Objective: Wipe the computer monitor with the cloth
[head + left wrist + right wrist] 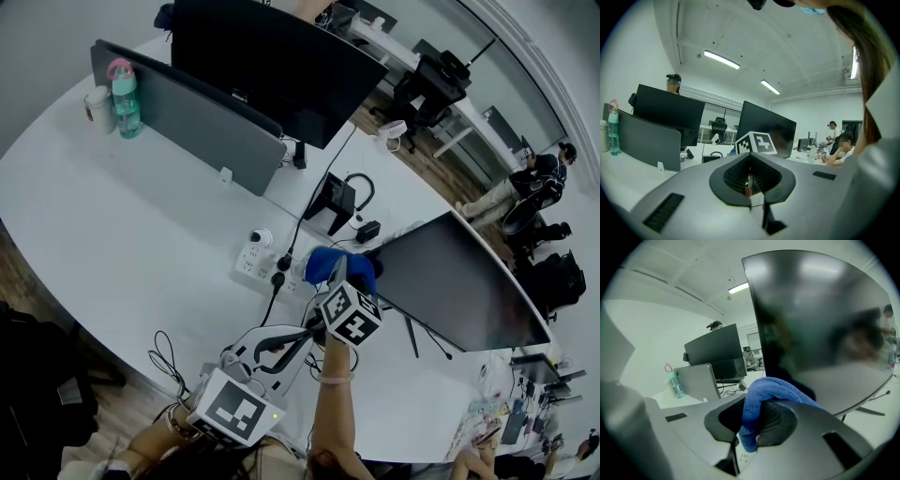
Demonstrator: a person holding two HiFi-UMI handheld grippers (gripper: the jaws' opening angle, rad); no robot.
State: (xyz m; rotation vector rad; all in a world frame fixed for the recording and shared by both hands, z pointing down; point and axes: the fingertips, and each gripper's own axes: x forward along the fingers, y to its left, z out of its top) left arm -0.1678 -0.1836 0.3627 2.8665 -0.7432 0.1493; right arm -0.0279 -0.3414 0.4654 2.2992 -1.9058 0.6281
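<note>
A dark monitor (464,281) stands at the right of the white desk, and its screen (825,324) fills the right gripper view. My right gripper (339,272) is shut on a blue cloth (328,264), held at the monitor's left edge. In the right gripper view the cloth (768,392) bulges out from between the jaws, just short of the screen. My left gripper (272,342) hangs low near the desk's front edge. In its own view the jaws (749,180) are pressed together with nothing between them.
A power strip (267,265) with plugged cables lies left of the cloth. A headset (361,192) and stand sit behind it. A grey divider panel (187,117), a second monitor (272,66) and a green bottle (125,98) stand further back. People sit at far desks (534,183).
</note>
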